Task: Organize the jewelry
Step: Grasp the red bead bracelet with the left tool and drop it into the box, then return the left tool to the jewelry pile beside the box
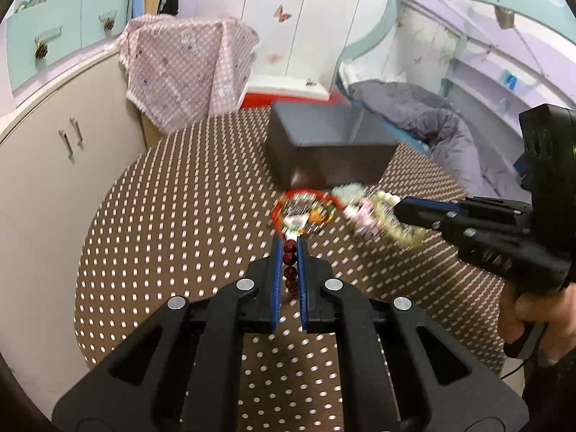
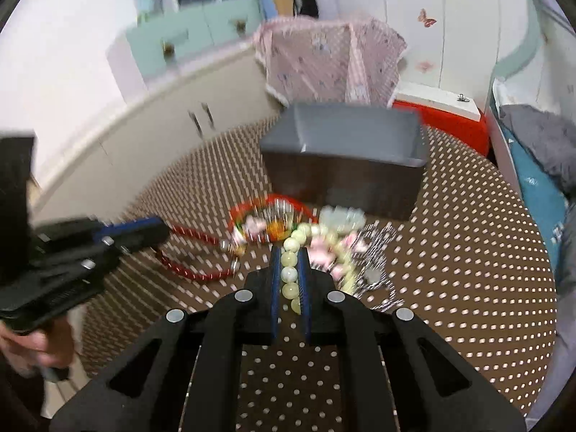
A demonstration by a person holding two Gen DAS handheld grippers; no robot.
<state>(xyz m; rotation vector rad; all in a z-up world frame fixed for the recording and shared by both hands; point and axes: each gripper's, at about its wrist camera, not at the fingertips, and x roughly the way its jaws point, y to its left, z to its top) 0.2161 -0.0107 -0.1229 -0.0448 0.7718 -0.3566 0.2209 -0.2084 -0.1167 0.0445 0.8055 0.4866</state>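
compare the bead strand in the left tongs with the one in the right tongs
The left tongs pinch a dark red bead strand; the right tongs pinch a pale green bead strand. The red beads look smaller and darker, the green ones larger and milky. Both strands run between shut fingers, above the dotted brown table, before the dark box.

This is looking like a home bedroom: butterfly stickers (image 1: pixel 282 13) are dotting the white wardrobe doors (image 1: pixel 306 18), clothes are hanging by mint drawers (image 1: pixel 68 32), a grey duvet (image 1: pixel 414 115) is lying rumpled on a bunk, and a pink checked cloth (image 2: pixel 324 57) is draping furniture.
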